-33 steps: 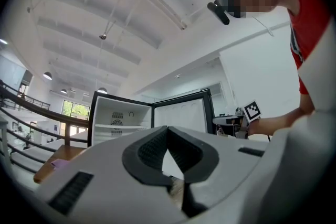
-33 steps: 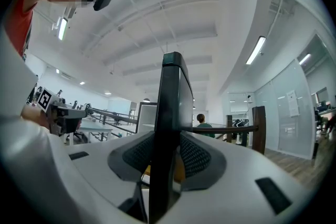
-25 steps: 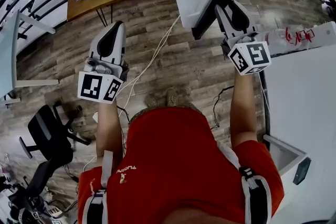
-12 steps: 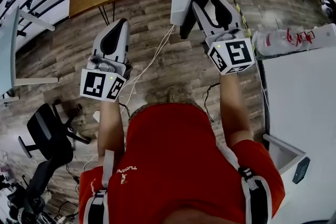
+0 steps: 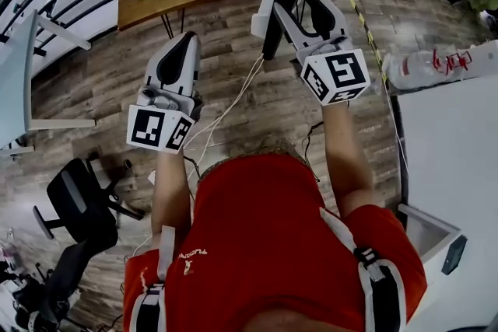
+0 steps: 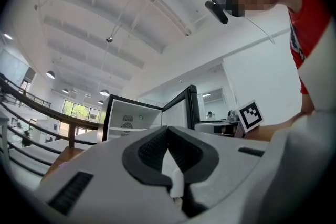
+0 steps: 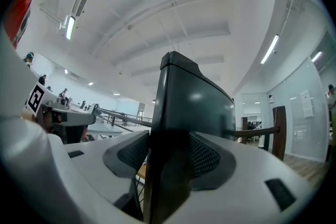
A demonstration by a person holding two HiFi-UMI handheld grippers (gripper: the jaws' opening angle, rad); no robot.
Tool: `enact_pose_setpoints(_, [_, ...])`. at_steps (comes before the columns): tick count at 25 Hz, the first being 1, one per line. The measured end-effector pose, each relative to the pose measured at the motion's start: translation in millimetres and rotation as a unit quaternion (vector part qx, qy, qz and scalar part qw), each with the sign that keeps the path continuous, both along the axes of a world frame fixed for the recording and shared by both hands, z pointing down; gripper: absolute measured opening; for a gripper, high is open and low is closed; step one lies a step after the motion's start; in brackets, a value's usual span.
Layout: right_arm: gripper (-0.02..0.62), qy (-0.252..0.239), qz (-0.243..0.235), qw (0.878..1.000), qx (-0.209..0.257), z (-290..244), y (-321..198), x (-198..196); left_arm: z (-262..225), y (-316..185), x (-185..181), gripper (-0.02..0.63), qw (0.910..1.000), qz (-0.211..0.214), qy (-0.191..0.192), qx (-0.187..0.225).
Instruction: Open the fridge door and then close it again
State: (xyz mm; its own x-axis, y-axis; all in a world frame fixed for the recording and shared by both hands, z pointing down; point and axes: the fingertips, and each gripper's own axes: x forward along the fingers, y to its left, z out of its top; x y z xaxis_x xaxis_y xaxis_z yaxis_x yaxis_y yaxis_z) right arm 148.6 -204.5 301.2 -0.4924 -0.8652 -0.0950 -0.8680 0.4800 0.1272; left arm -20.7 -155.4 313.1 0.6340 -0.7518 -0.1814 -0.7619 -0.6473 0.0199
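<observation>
- fridge [image 6: 131,115]: white liner, black frame, stands open just ahead.
- fridge door [image 7: 189,107]: dark, glossy, rigid slab. Should swing light on its hinge; take the free vertical edge, a pad on each face.
- right gripper [image 5: 299,4]: jaws just been opening, now wide, door edge between them, unclamped.
- left gripper [image 6: 169,139]: jaws together, empty.

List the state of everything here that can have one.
fridge door: open, swung well out from the fridge.
fridge: open, white inside showing.
left gripper: jaws shut, nothing between them.
right gripper: jaws wide, just been opening, the door's edge between them.
</observation>
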Motion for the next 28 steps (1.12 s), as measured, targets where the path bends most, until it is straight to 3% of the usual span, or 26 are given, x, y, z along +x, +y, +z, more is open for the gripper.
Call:
enact_pose_setpoints(13, [0.236, -0.001, -0.028, 1.000, -0.012, 1.5, -41.9, -64.6, -5.6, -16.3, -40.7, 0.011, 1.0000, -0.005, -0.001, 0.008])
enact_pose_setpoints(28, [0.225, 0.005, -0.110, 0.994, 0.015, -1.1, -109.2, -109.6, -6.8, -98.1, -59.6, 0.009, 0.9984, -0.054, -0.009, 0.011])
